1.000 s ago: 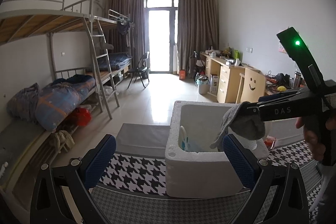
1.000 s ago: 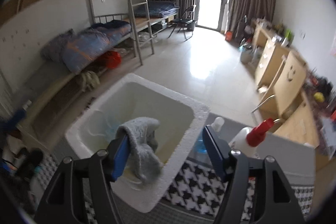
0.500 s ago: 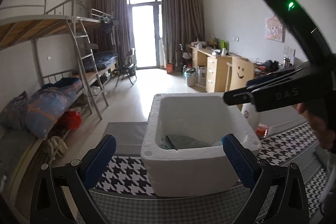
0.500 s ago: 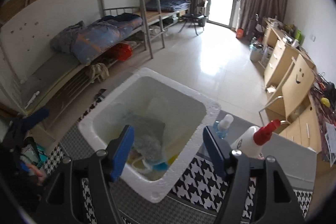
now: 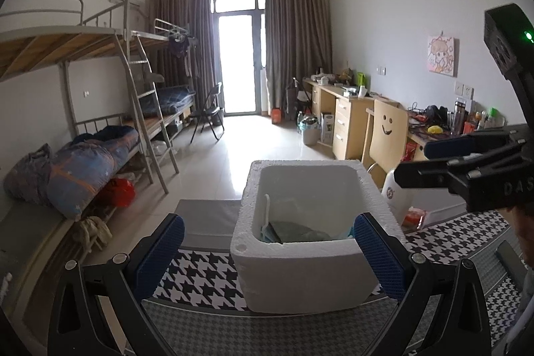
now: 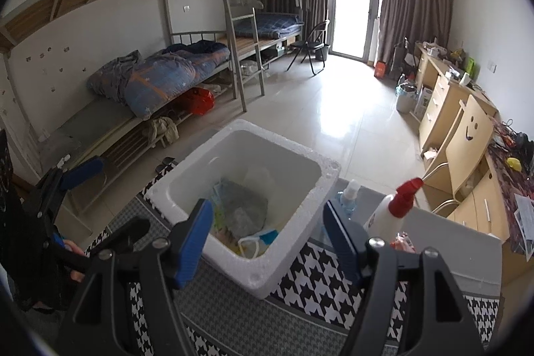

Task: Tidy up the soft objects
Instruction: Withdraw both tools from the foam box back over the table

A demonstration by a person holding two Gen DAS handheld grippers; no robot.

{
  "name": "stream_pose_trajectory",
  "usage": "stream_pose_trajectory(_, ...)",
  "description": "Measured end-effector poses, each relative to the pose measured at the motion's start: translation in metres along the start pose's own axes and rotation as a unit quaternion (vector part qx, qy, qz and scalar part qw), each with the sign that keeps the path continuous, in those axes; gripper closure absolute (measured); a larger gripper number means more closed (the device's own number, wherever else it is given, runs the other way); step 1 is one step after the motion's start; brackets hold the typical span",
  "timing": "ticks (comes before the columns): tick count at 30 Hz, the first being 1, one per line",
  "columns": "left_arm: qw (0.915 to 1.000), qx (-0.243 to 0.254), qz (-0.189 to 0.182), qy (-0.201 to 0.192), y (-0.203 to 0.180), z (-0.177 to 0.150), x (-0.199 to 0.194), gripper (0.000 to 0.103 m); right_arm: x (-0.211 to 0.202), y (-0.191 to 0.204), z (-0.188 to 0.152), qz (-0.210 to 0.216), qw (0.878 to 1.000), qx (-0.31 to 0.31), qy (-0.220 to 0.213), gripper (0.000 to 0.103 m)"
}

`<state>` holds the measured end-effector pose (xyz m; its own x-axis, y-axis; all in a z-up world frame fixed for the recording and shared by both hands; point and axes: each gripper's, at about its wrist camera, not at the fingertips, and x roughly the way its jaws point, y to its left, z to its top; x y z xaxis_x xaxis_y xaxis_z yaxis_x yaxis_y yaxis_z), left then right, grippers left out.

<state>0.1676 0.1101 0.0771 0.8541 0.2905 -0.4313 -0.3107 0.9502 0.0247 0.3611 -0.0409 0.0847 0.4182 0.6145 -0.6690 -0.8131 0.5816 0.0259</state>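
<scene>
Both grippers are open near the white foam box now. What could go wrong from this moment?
1. The foam box stands close to the table's front edge; a push from the right gripper might slide it.
2. The spray bottle with the red nozzle and the small blue bottle stand upright just beside the box; a sideways swing may topple them.
3. The gray cloth lies over other items in the box, so the next grasp there could catch several things.

"DAS" on right gripper (image 5: 430, 162) side; nothing else legible
</scene>
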Motion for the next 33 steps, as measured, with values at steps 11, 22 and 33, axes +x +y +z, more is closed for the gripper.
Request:
stream_pose_trajectory(11,0.9998,-0.001,-0.004,-0.018,-0.003,-0.013,-0.040,0.001,-0.039,0.017,-0.031,-0.009,0.999,-0.001,-0.046,0.012)
stream_pose_trajectory(22,0.9995,0.004,-0.015,-0.029,-0.007,-0.023,-0.062,0.001,-0.062,0.029,-0.060,-0.017,0.997,-0.006,-0.072,0.010)
stream_pose_trajectory(33,0.9978,-0.003,-0.025,-0.061,-0.006,-0.043,-0.094,0.001,-0.083,0.037,-0.087,-0.014,0.995,0.005,-0.097,0.010)
